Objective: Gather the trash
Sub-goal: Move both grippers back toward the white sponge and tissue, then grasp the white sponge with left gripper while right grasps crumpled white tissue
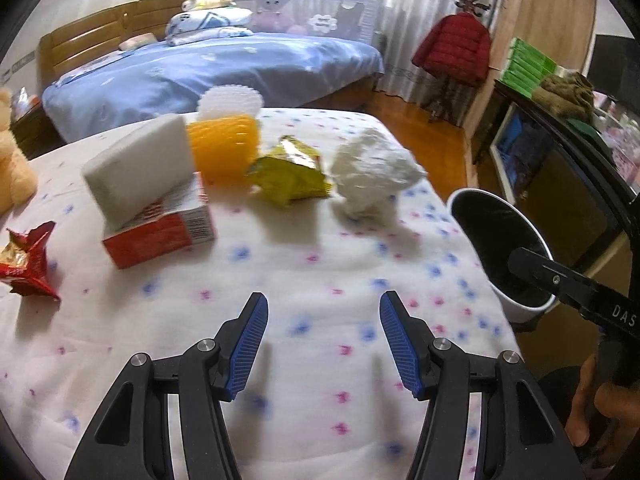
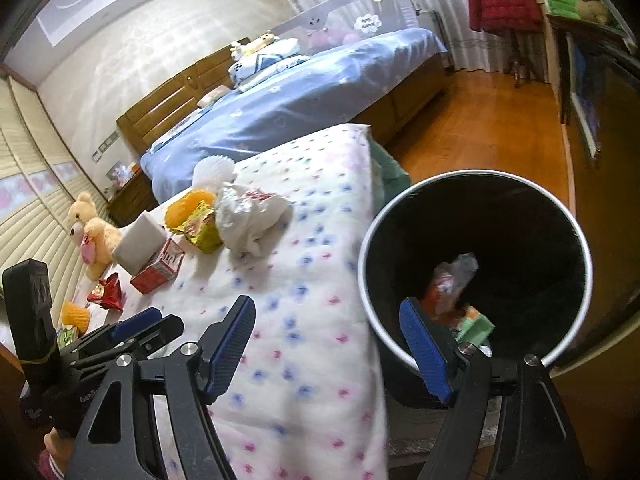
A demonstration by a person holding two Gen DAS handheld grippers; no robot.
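Trash bin [image 2: 476, 276] stands at bench [image 1: 320, 280] edge, within drop reach; wrappers already inside. Right gripper [image 2: 328, 344] at bin rim: fingers wide apart, empty. Left gripper [image 1: 320, 340] over bench beside bin: fingers half open, empty. Crumpled tissue [image 1: 372, 168] and yellow wrapper [image 1: 292, 172] lie beyond bin, uncollected.
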